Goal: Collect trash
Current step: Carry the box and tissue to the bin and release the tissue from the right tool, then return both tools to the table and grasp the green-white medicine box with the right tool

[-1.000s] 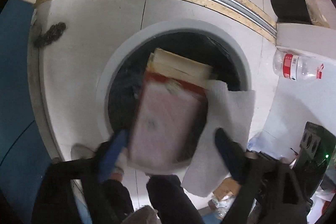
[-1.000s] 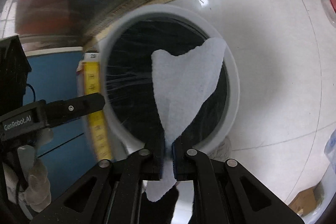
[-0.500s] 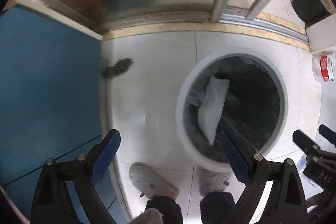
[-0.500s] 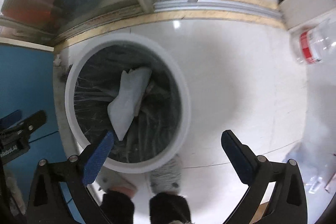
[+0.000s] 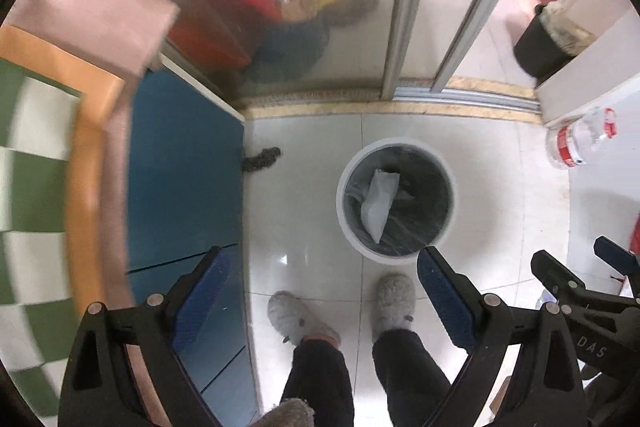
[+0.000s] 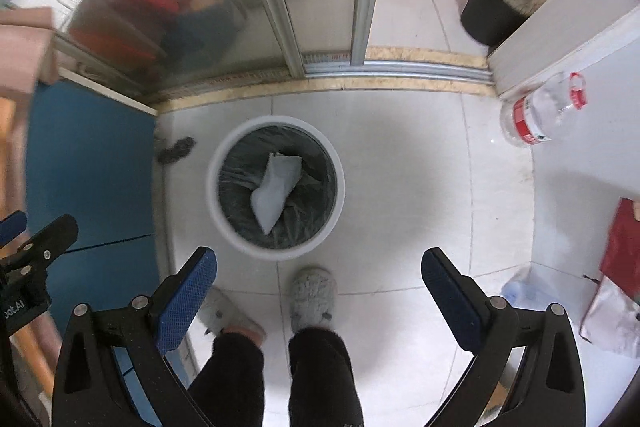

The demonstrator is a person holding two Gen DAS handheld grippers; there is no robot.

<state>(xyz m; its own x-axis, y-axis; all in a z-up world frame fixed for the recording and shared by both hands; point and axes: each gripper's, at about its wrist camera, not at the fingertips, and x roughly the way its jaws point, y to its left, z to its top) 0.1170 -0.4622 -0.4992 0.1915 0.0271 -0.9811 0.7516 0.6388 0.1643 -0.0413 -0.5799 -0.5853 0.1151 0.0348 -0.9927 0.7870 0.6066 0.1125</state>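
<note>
A round white trash bin with a dark liner stands on the pale tile floor; it also shows in the right wrist view. A white paper towel lies inside it, also seen in the right wrist view. My left gripper is open and empty, high above the floor in front of the bin. My right gripper is open and empty, also high above the bin. The box dropped earlier is hidden inside the bin.
A clear plastic bottle with a red label lies on a white surface at right. A blue cabinet and a checked tabletop are at left. A black bin stands beyond the sliding glass door. My slippered feet stand before the bin. Red and silver packets lie at right.
Both grippers let go: the box and the paper towel dropped into the bin. Both grippers opened and rose well above the bin.
</note>
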